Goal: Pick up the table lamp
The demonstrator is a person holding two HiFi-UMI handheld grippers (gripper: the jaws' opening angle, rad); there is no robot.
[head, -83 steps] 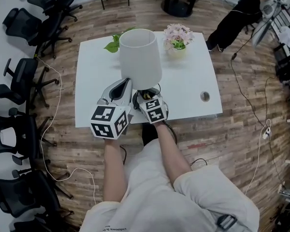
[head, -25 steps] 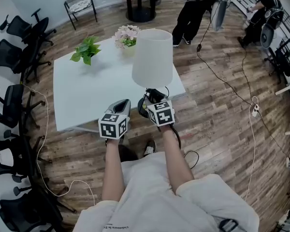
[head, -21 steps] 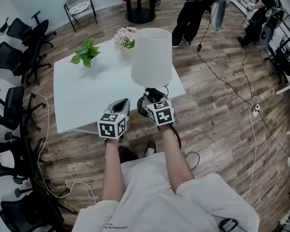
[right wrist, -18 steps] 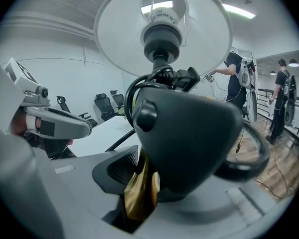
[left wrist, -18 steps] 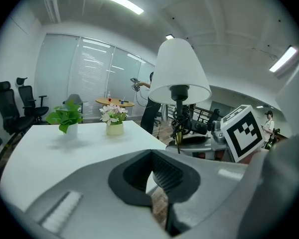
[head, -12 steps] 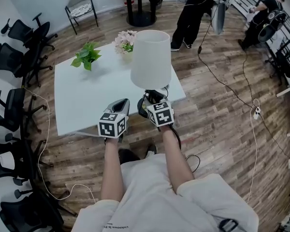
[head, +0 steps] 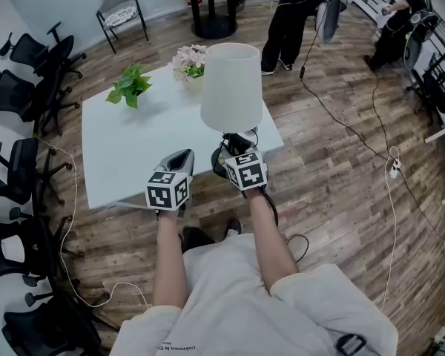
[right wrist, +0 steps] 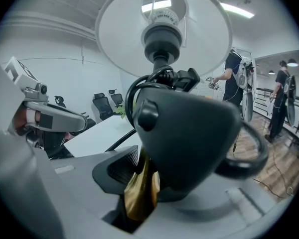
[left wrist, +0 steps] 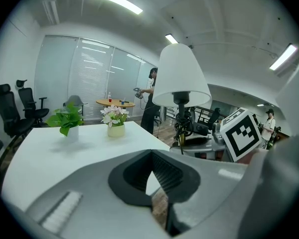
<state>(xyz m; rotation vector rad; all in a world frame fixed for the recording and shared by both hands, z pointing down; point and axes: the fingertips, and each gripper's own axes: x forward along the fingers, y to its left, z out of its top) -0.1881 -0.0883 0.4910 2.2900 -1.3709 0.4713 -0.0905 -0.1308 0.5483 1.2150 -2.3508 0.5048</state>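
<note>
The table lamp has a white shade point(head: 232, 86) on a dark stem and a dark grey base point(right wrist: 189, 133) with a black cord looped round it. It stands upright at the white table's point(head: 133, 150) near right corner. My right gripper point(head: 234, 153) is shut on the lamp at its base, with a brass-coloured part point(right wrist: 139, 188) between the jaws. From below, the shade point(right wrist: 164, 29) fills the top of the right gripper view. My left gripper point(head: 181, 158) hovers just left of the lamp, shut on nothing. The left gripper view shows its jaws closed point(left wrist: 152, 183) and the lamp point(left wrist: 181, 76) to the right.
A green plant point(head: 130, 84) and a pot of pink flowers point(head: 189, 59) stand at the table's far side. Black office chairs point(head: 22, 87) line the left. Two people point(head: 289, 13) stand at the back right. Cables point(head: 341, 124) run over the wood floor.
Since 3.3 s ago the lamp has gone from the table's middle to its near right corner, in my right gripper. Over the last second the left gripper drifted slightly left.
</note>
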